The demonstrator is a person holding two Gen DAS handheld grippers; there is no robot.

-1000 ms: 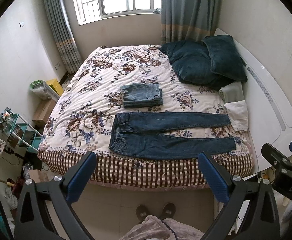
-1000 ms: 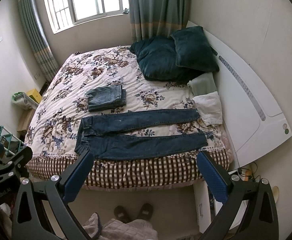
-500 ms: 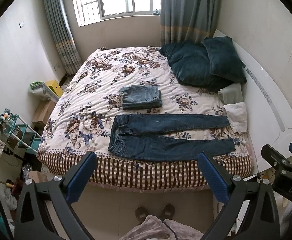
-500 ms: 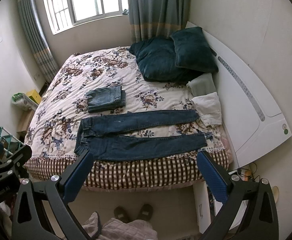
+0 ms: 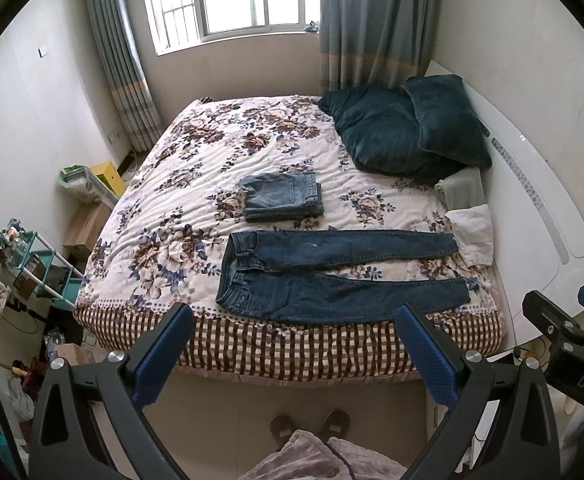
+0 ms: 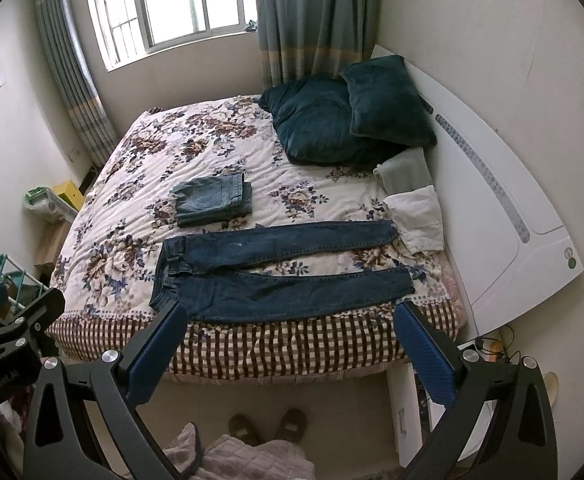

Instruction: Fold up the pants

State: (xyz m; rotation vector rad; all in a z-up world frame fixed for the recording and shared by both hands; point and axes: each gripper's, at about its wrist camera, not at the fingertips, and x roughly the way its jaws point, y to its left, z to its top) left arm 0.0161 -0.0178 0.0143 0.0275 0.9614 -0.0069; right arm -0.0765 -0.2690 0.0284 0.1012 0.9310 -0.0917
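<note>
Little had changed: both views had drifted only slightly against the earlier frames, so folding had not begun. The dark jeans (image 5: 332, 276) lay flat along the bed's (image 5: 292, 344) near edge, waistband toward 9 o'clock, legs toward 3 o'clock. The left claw (image 5: 292, 344) and right claw (image 6: 292, 340) hung released, grasping nothing. Folded jeans (image 5: 282, 197) sat at 12 o'clock.

Unfolded jeans (image 5: 332, 276) on floral bed (image 5: 196, 216)

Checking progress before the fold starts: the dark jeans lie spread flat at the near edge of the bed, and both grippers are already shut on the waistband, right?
Not quite. Both wrist views show the left gripper and right gripper open, clear of the dark jeans, which do lie flat at the bed's near edge.
</note>
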